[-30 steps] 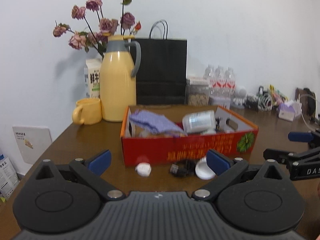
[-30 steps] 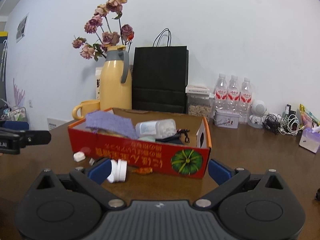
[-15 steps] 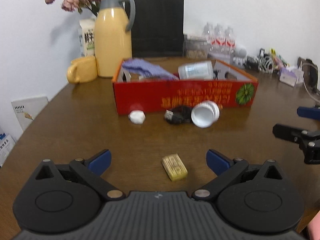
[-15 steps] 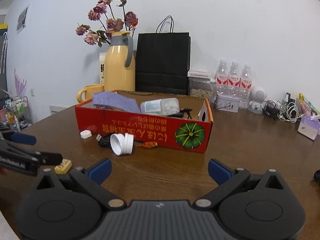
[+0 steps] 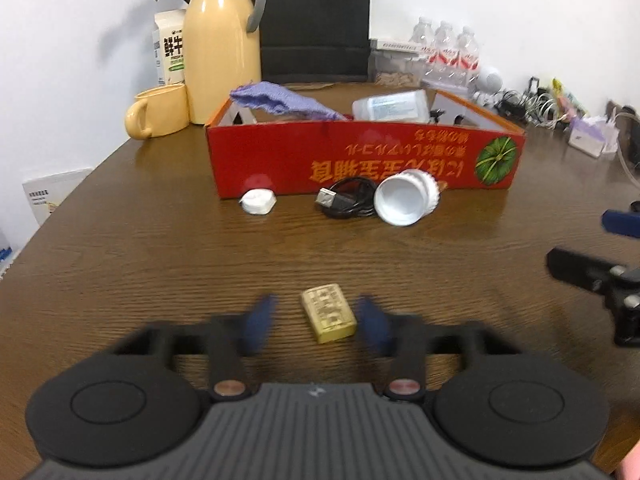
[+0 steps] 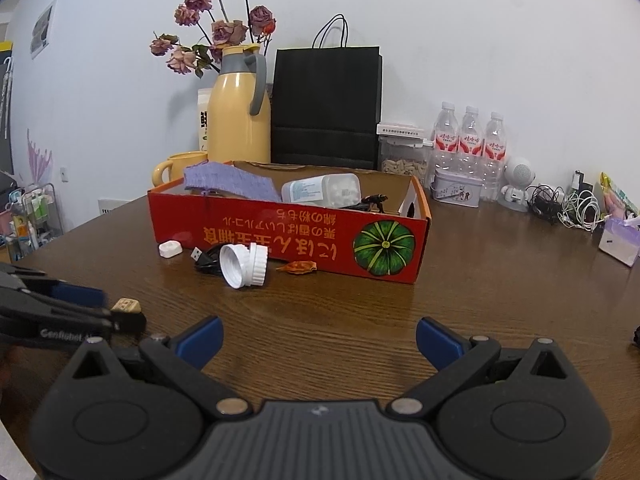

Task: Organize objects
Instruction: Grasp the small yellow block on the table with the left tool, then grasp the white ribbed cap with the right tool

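Note:
A small gold block (image 5: 328, 314) lies on the brown table between the fingers of my left gripper (image 5: 318, 315). The jaws are closing and blurred, with a thin gap still showing on each side of the block. In the right wrist view the same block (image 6: 126, 306) peeks out by the left gripper (image 6: 104, 308). My right gripper (image 6: 320, 340) stands open over bare table with nothing between its fingers. A red cardboard box (image 5: 360, 160) holds a purple cloth (image 5: 280, 100) and a clear jar (image 5: 392, 106).
In front of the box lie a white cap (image 5: 404, 200), a black USB cable (image 5: 344, 200), a small white piece (image 5: 258, 202) and an orange scrap (image 6: 298, 268). A yellow jug (image 5: 222, 40), mug (image 5: 160, 116), black bag (image 5: 316, 20) and water bottles (image 6: 472, 136) stand behind.
My left gripper sank and tipped down toward the table, bringing the gold block between its fingers. Its jaws have narrowed from wide open. The right gripper has tipped down slightly.

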Available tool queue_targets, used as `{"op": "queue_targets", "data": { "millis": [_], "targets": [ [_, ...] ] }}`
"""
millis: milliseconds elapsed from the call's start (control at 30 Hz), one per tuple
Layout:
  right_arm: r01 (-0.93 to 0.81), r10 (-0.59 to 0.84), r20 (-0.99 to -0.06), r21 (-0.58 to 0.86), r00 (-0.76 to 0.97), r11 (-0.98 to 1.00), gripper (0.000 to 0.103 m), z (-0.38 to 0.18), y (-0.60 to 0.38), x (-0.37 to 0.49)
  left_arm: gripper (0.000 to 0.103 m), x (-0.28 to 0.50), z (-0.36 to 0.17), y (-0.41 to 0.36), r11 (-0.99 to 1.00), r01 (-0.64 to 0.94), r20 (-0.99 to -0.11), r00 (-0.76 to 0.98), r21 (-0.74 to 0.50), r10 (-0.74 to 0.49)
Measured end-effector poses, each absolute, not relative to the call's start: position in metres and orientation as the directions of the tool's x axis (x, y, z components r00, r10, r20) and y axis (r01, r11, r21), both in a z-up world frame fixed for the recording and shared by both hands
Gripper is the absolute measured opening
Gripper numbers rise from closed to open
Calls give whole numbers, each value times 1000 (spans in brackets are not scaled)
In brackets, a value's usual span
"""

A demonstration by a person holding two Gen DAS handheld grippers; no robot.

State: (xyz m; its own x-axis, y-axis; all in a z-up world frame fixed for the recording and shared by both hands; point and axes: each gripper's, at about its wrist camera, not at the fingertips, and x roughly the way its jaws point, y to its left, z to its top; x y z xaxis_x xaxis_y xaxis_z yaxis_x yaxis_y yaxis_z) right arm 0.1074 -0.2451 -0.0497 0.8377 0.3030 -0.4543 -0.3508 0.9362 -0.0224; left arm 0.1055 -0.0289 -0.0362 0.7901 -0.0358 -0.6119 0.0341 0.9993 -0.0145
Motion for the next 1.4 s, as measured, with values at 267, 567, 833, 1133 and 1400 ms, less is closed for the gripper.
{"op": "queue_targets", "data": {
  "millis": [267, 567, 833, 1133, 1400],
  "targets": [
    [-361, 310, -466, -23, 829, 932, 103, -54, -241, 108, 23, 106, -32, -26, 998, 37, -596, 801, -42, -55],
    [-378, 320, -476, -28, 819, 925, 103, -55, -234, 113, 23, 107, -19, -21, 998, 28, -549, 834, -53, -53],
    [-424, 356, -464, -49, 812, 904, 103, -50, -211, 127, 23, 111, -12, -11, 998, 9, -528, 848, -62, -41],
    [-473, 413, -429, -38, 803, 880, 93, -36, -185, 156, 23, 115, -9, 2, 997, -8, -514, 857, -76, -32],
    [-574, 467, -435, -151, 770, 805, 45, -32, -145, 175, 23, 114, -8, 16, 995, -23, -510, 860, -93, -28]
  ]
}}
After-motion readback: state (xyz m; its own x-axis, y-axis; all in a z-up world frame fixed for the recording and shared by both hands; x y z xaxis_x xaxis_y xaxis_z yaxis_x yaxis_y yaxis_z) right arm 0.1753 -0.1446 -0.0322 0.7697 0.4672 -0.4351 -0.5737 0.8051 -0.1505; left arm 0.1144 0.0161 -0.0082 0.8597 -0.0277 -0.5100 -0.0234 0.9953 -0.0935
